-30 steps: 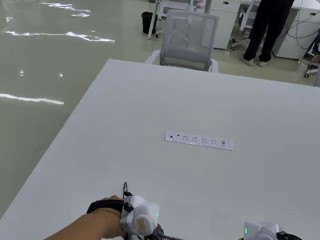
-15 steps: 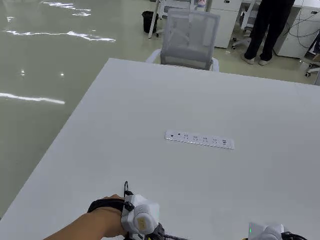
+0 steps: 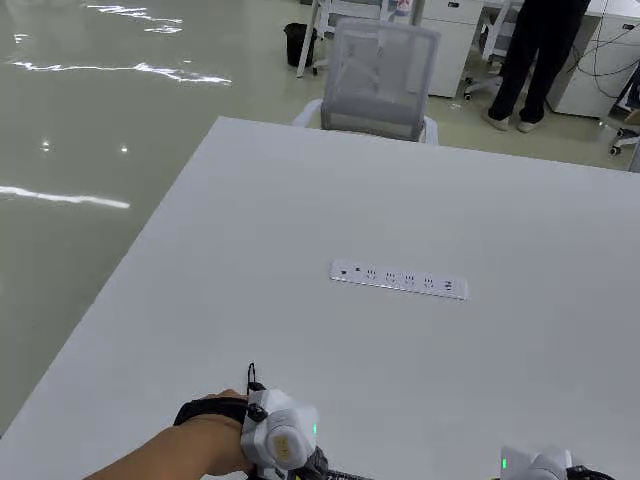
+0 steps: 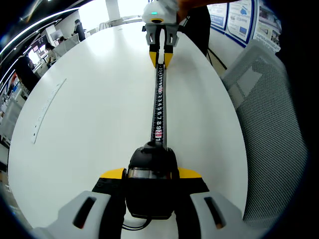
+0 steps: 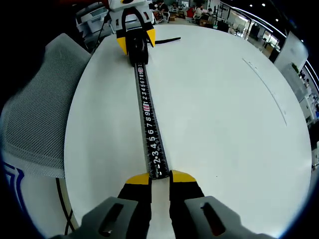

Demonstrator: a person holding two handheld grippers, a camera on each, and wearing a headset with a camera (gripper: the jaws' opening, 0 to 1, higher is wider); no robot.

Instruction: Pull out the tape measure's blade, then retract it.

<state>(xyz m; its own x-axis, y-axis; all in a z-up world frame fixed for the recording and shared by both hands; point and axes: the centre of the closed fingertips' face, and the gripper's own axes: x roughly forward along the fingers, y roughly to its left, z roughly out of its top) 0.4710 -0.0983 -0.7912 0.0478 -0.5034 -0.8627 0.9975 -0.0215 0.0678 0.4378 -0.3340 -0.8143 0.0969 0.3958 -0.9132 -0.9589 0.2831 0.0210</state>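
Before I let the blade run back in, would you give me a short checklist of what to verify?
1. Left gripper shut on the case: ok.
2. Right gripper shut on the end of the blade: ok.
3. Blade straight between the grippers, no kink: ok.
4. Blade lock released: cannot tell.
5. Power strip apart from the blade's path on the table: ok.

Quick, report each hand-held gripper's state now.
Left hand-held gripper: shut on black tape measure case.
Right hand-held gripper: shut on end of numbered tape blade.
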